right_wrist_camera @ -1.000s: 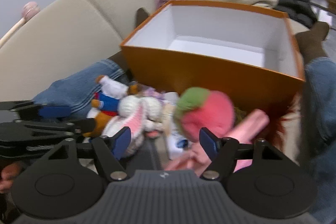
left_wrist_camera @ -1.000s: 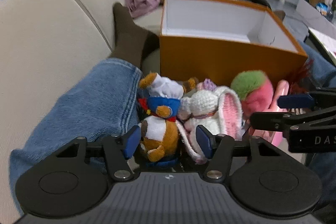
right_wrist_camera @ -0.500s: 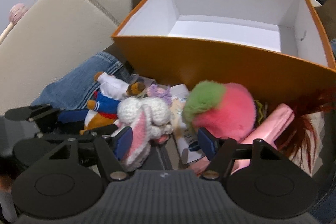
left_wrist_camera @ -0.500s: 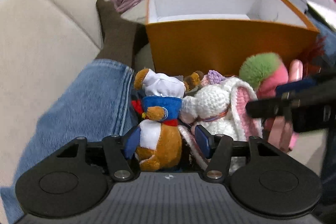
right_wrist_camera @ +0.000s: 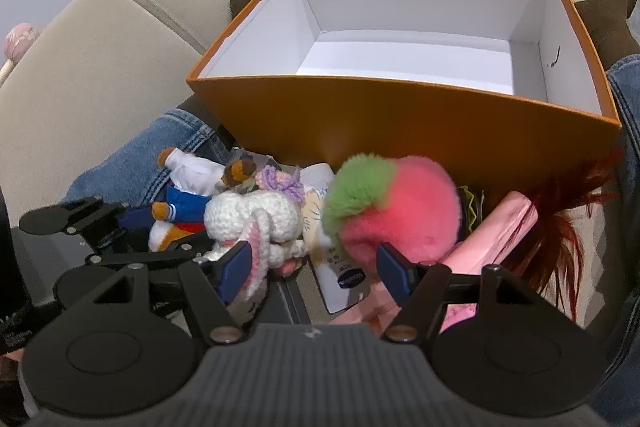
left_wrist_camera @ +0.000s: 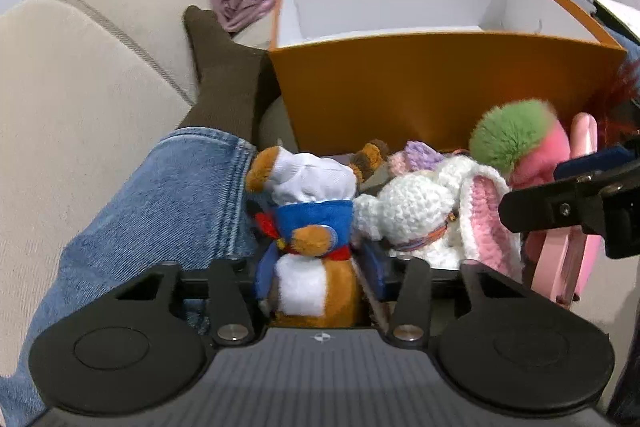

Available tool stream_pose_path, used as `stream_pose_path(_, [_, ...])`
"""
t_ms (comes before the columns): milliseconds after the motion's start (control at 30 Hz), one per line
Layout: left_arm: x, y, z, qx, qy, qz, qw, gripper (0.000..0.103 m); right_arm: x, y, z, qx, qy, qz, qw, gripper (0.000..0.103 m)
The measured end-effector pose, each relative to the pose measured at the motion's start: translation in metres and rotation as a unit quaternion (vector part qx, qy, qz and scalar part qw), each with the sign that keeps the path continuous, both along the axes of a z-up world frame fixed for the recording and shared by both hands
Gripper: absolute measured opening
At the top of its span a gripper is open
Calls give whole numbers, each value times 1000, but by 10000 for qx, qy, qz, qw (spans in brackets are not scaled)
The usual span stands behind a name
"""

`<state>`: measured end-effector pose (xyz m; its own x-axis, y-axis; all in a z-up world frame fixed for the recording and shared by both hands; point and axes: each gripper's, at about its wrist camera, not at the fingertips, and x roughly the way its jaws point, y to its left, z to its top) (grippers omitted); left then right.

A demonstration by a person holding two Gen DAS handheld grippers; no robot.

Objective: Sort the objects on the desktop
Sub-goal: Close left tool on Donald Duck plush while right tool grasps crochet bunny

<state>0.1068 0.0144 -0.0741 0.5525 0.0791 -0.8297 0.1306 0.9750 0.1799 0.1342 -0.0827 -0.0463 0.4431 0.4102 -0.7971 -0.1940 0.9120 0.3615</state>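
Bear plush in a chef's hat (left_wrist_camera: 310, 239) stands right between my left tool's (left_wrist_camera: 316, 275) fingers, head toward twelve o'clock, long axis running along the fingers. The jaws have just been closing and now press on its body. Orange box (left_wrist_camera: 440, 95) sits open at twelve, just beyond the pile, so I judge the lift goes up and forward. My right tool (right_wrist_camera: 314, 269) is spread wide, holding nothing, with the pink-and-green pompom (right_wrist_camera: 392, 203) just ahead at one o'clock.
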Motion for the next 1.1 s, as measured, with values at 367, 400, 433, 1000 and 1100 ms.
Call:
stream_pose_path(367, [-19, 23, 8, -1118, 207, 332, 9930, 40, 11, 26, -11, 353, 338, 364, 9981, 68])
stream_pose_path(400, [-20, 25, 8, -1141, 174, 315, 9928, 40, 13, 29, -15, 362, 429, 378, 9977, 65])
stream_pose_path(433, [-19, 25, 7, -1140, 145, 291, 9929, 41, 15, 32, -18, 353, 477, 361, 9976, 65])
stream_pose_path(1000, [-19, 10, -4, -657, 121, 186, 9976, 43, 15, 32, -30, 243, 411, 601, 9970, 54])
stream_pose_path(1100, [-23, 13, -1, -743, 55, 309, 9967, 41, 10, 31, -24, 197, 211, 745, 9968, 52])
